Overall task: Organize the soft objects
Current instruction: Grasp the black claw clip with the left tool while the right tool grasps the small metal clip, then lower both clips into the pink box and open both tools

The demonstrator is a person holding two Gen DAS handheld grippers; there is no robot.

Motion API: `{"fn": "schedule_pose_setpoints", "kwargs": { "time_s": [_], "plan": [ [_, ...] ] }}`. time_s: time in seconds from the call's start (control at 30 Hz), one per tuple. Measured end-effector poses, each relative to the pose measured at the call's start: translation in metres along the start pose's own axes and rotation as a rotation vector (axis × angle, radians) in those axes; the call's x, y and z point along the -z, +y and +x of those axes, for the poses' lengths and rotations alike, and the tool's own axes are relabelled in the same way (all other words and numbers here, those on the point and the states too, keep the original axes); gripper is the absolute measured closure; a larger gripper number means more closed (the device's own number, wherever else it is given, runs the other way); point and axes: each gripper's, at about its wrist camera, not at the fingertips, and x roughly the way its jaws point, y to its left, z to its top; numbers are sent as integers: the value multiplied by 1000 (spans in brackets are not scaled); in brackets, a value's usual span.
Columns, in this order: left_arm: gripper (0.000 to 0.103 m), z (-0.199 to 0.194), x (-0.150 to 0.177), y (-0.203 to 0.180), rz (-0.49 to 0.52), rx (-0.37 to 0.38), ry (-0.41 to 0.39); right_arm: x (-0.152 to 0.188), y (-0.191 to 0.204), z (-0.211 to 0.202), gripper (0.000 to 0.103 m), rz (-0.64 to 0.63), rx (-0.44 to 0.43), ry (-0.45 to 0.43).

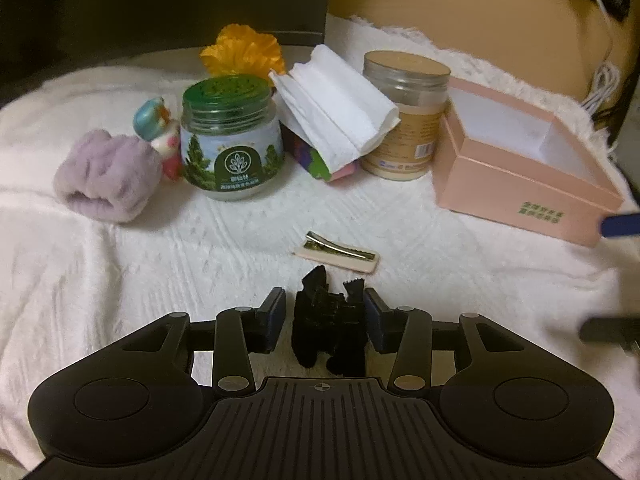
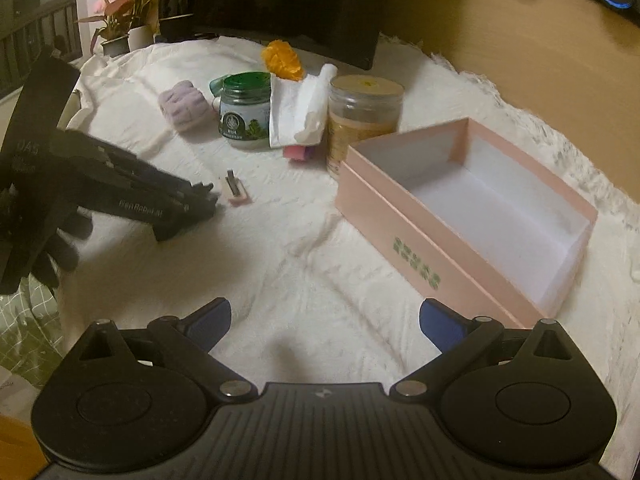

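Black fabric piece (image 1: 328, 320) between left gripper (image 1: 325, 312) fingers, unpinched

White leaf emblem and Chinese characters on the dark green label of the green-lidded jar (image 1: 232, 148), too small to make out. Green printed characters on the pink box (image 1: 516, 172), front wall, blurred past reading. "GenRobot.AI" lettered in white along the left gripper (image 2: 200, 196), roughly legible.
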Motion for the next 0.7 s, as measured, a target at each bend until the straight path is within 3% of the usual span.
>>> {"fn": "schedule_pose_setpoints", "kwargs": {
  "time_s": [0.07,0.2,0.27,0.4,0.53,0.6,0.7],
  "plan": [
    [65,-7,3,10,-42,50,8,-12,4,2,11,-4,1,-26],
    [65,-30,10,36,-178,95,33,-46,20,27,39,-37,-39,-62],
    [65,-42,11,45,-194,100,32,-61,32,48,43,-61,-81,-60],
    [65,-58,5,55,-157,119,35,-83,57,92,58,-82,-138,-33],
    [65,-62,-4,66,-137,164,41,-89,67,121,71,-75,-136,17],
    [65,-62,-9,66,-119,199,51,-85,66,121,83,-67,-130,28],
    [65,-56,-18,51,-28,290,88,-80,60,101,83,-42,-103,25]
  ]
}}
